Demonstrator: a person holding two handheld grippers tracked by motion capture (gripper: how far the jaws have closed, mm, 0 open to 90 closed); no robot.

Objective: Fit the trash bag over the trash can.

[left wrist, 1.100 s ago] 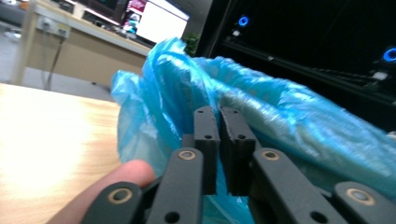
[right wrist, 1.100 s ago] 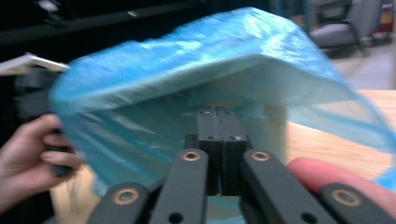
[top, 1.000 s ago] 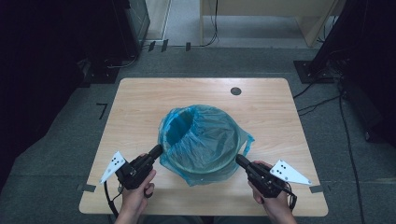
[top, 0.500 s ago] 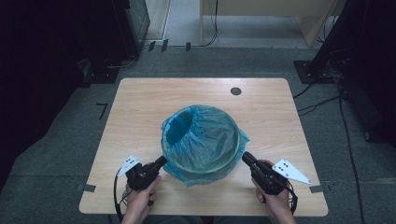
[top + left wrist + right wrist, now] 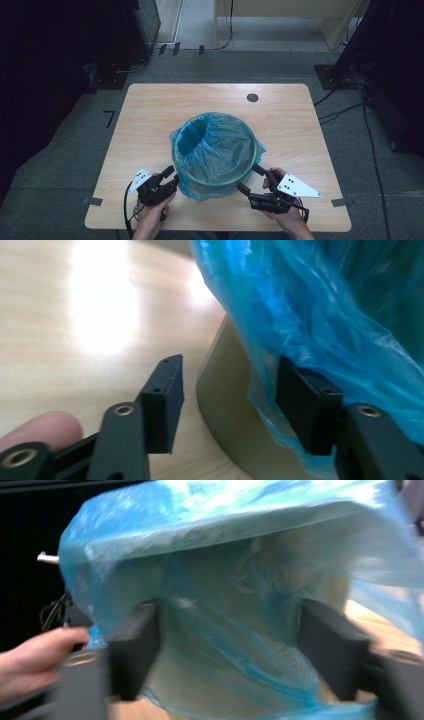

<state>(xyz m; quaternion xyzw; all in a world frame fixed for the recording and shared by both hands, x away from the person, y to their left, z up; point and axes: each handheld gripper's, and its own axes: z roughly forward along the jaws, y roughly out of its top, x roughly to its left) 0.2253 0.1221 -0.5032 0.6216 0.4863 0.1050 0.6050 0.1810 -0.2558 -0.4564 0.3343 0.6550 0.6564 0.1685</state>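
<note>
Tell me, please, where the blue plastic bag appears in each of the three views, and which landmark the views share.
High view: blue bag at the table's middle, lining the round bin, between the two grippers.
Left gripper view: blue bag at upper right, draped over one black jaw.
Right gripper view: blue bag across the middle, hanging between the jaws.
Shared landmark: the wooden table.

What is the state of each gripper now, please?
Left gripper: open, jaws just opened; one jaw sits under the blue bag hem, not pinching it.
Right gripper: open, jaws just opened, bag film loose between them.
</note>
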